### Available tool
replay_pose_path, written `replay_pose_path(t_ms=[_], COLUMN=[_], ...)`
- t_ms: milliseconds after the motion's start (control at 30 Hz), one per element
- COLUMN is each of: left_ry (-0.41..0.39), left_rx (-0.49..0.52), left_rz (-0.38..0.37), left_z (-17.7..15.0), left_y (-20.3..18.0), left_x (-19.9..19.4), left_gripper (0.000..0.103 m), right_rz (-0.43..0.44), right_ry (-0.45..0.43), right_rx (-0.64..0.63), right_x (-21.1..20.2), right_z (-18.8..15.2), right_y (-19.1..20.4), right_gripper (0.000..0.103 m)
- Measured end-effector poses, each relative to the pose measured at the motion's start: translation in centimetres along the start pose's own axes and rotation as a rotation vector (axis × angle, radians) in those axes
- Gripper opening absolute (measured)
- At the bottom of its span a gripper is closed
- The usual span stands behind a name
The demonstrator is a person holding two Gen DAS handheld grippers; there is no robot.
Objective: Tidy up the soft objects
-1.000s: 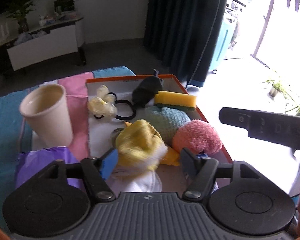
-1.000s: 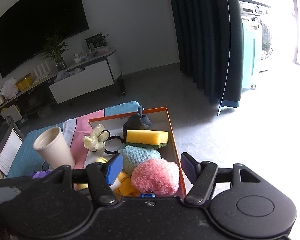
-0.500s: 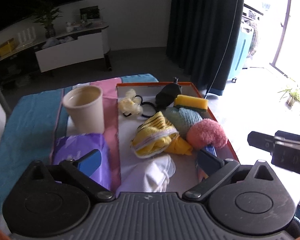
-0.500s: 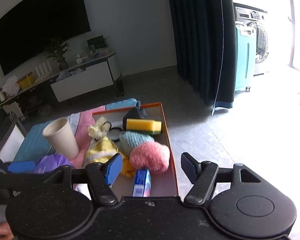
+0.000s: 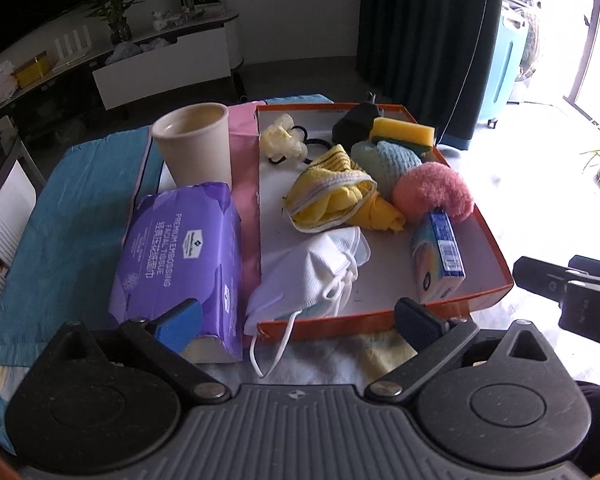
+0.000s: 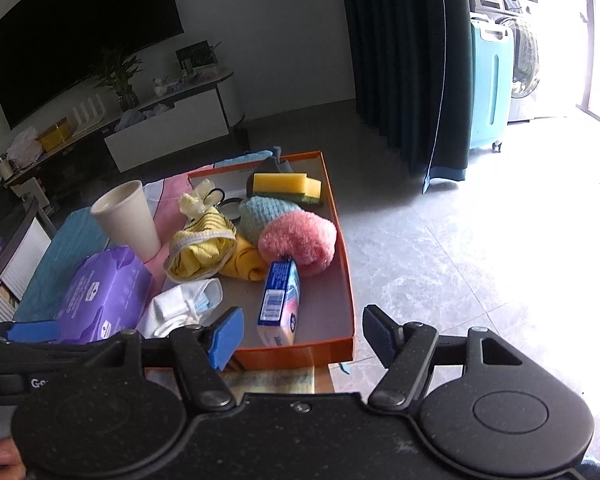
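The orange tray (image 5: 384, 322) is the big thing here, and most of the soft things lie inside it. The pink puff (image 5: 434, 190), the blue knit ball (image 5: 388, 160) and the yellow sponge (image 5: 404, 130) sit along its right and far side. The yellow cloth (image 5: 332, 196) is in the middle. The white mask (image 5: 312, 272) lies at the near left corner of the tray, and one strap hangs out over the near wall. The purple tissue pack (image 5: 180, 256) is outside, touching the left wall of the tray, with the paper cup (image 5: 196, 144) behind it.

The left gripper (image 5: 296, 316) hangs just in front of the tray, its fingers wide apart and holding nothing. The right gripper (image 6: 304, 334) is by the near right corner, fingers apart too, also bare.

I think the next job is the tissue pack. Come down slow, squeeze it across its short side, lift it over the wall, and do not catch the mask strap
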State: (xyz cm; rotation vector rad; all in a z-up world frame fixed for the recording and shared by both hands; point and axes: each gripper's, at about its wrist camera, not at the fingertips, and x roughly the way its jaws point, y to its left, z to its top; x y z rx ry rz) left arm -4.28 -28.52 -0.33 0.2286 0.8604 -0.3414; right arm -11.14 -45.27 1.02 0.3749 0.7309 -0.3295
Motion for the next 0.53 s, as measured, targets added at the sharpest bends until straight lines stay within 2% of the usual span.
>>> replay_pose_path(t_ms=[533], left_ry=[0.031], left_rx=[0.001], left_rz=[-0.022], left_z=[-0.58], left_y=[-0.17], left_x=[0.8], left_gripper=[0.103], right_rz=[0.004], right_ry=[0.028], right_rx=[-0.004], right_x=[0.94], right_z=[-0.61], right_y=[0.15], right_gripper=[0.08])
